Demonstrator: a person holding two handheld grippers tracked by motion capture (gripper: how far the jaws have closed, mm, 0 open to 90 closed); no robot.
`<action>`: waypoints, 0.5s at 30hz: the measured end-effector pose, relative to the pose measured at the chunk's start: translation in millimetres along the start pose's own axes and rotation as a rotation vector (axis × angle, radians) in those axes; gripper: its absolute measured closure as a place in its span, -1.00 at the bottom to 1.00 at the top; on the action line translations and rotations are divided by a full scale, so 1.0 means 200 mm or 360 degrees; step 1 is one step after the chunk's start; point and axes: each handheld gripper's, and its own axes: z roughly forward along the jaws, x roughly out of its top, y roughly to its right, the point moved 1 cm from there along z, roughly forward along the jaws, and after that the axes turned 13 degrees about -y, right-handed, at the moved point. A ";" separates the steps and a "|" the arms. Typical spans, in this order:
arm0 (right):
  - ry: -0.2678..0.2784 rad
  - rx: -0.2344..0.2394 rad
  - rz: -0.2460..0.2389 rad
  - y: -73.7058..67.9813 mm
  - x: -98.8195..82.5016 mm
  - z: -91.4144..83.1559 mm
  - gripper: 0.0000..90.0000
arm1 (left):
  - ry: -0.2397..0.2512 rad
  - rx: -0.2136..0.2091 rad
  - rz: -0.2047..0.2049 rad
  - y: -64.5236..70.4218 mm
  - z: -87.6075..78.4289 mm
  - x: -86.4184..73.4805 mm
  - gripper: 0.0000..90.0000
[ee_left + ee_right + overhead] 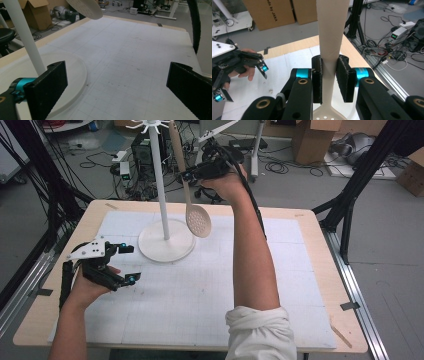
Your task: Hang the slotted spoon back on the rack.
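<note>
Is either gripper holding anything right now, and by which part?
The right gripper holds the slotted spoon by its handle, just above the perforated head. The left gripper holds nothing; its jaws are open.

On the counter [320,285] lies a gridded mat [200,300] that covers most of its top. A hanging stand [162,195] sits on the mat, left of centre and toward the far edge, its pole rising upright from a round base [150,251]. Just right of the pole, a slotted spoon [198,220] hangs in the air above the mat, handle up and bowl down, its handle between the 2 jaws of the right gripper [187,176], which comes in from the right. The left gripper [125,264] sits low over the mat's near-left part, in front of and left of the base. Cardboard boxes [312,137] stand on the floor behind the counter.
</note>
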 end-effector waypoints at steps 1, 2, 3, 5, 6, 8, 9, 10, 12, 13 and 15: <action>-0.0007 -0.0003 -0.0007 0.00 0.00 0.00 0.68 | 0.0002 0.0000 -0.0004 0.00 0.00 0.00 -0.91; -0.0009 -0.0005 -0.0013 0.00 0.00 0.01 0.68 | 0.0003 -0.0001 -0.0005 0.00 0.00 0.00 -0.91; -0.0016 -0.0002 -0.0012 -0.01 0.01 0.01 0.68 | 0.0004 0.0000 -0.0005 0.00 0.00 0.00 -0.91; -0.0019 -0.0006 -0.0016 -0.01 0.01 0.02 0.68 | 0.0002 -0.0001 -0.0002 0.00 0.00 0.00 -0.91; -0.0021 -0.0006 -0.0024 -0.01 0.01 0.03 0.68 | 0.0000 0.0000 -0.0002 0.00 0.00 0.00 -0.91; -0.0024 -0.0006 -0.0021 -0.01 0.01 0.03 0.68 | -0.0001 -0.0001 0.0000 0.00 0.00 0.00 -0.91; -0.0028 -0.0007 -0.0017 -0.01 0.02 0.03 0.68 | -0.0003 -0.0001 -0.0001 0.00 0.00 0.00 -0.91; -0.0027 -0.0011 -0.0025 -0.01 0.02 0.04 0.68 | -0.0002 0.0001 -0.0005 0.00 0.00 0.00 -0.91; -0.0032 -0.0021 -0.0013 -0.01 0.02 0.04 0.67 | -0.0003 -0.0002 -0.0003 0.00 0.00 0.00 -0.91; -0.0032 -0.0038 -0.0001 -0.01 0.02 0.04 0.65 | -0.0004 0.0000 -0.0002 0.00 0.00 0.00 -0.91; -0.0044 -0.0082 0.0031 -0.01 0.02 0.05 0.38 | -0.0005 -0.0003 -0.0005 0.00 0.01 0.00 -0.91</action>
